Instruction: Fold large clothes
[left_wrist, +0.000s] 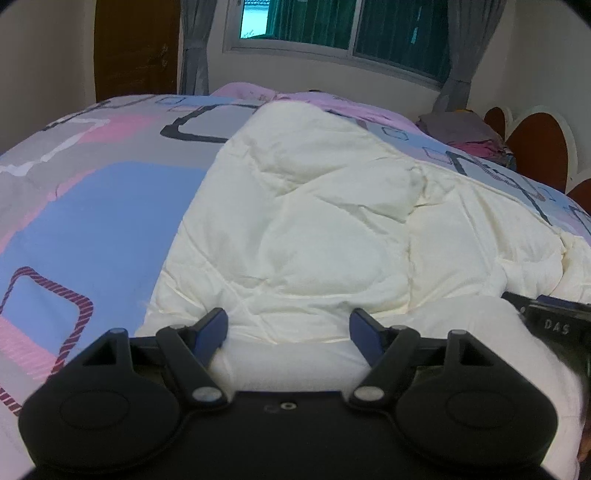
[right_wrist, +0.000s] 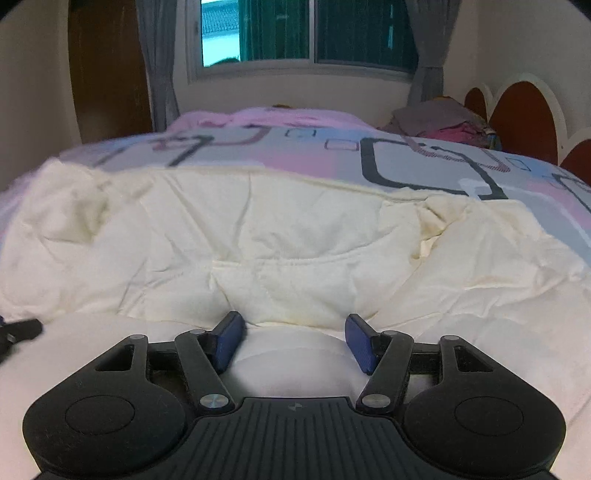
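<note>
A large cream-white padded garment (left_wrist: 314, 221) lies crumpled on a bed with a blue, pink and grey patterned cover (left_wrist: 92, 214). My left gripper (left_wrist: 288, 325) is open, its blue fingers spread wide over the garment's near edge, nothing between them. The right gripper's black body (left_wrist: 554, 317) shows at the right edge of the left wrist view. In the right wrist view the same garment (right_wrist: 277, 236) spreads across the bed cover (right_wrist: 406, 162). My right gripper (right_wrist: 293, 330) is open over the garment's near fold, empty. The left gripper's tip (right_wrist: 18, 330) shows at the left edge.
A pile of grey and pink clothes (right_wrist: 439, 118) sits at the far right of the bed by a red and white headboard (right_wrist: 524, 110). A window with grey curtains (right_wrist: 310, 33) and a brown door (left_wrist: 136, 48) are on the far wall.
</note>
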